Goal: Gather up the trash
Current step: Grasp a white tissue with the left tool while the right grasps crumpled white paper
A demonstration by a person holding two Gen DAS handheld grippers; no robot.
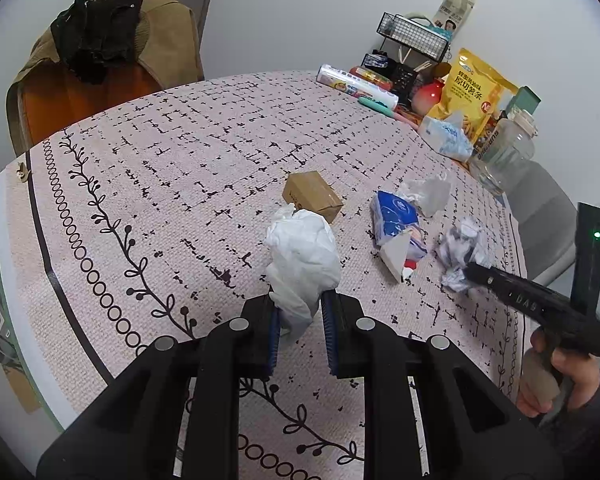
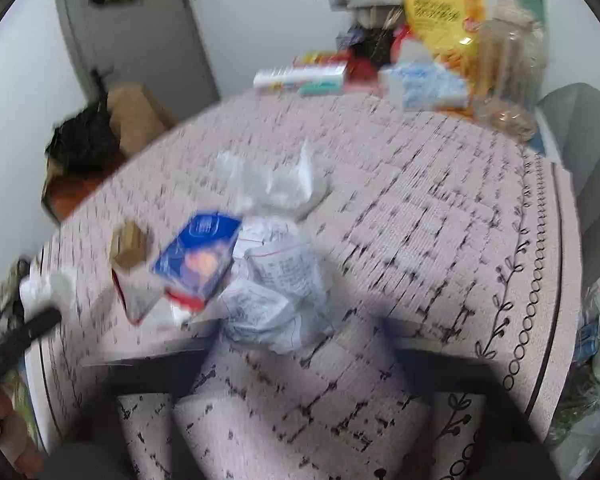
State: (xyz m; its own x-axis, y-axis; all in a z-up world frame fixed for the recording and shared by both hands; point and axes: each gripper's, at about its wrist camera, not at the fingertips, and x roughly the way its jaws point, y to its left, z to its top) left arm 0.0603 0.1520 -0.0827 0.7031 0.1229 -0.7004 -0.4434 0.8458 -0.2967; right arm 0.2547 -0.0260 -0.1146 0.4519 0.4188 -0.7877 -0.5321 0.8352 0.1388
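Left wrist view: left gripper (image 1: pixel 298 312) jaws clamp upright white wad (image 1: pixel 302 256); right gripper (image 1: pixel 470 270) jaws pinch crumpled paper (image 1: pixel 462 250).

A desk (image 1: pixel 148 168) in a patterned pinkish cloth is filling the frame, a chair (image 1: pixel 100 92) draped with clothes is standing at upper left, and a plain white wall (image 1: pixel 292 12) is rising behind.

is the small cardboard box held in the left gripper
No, the left gripper is shut on a white crumpled tissue; the cardboard box lies on the table beyond it.
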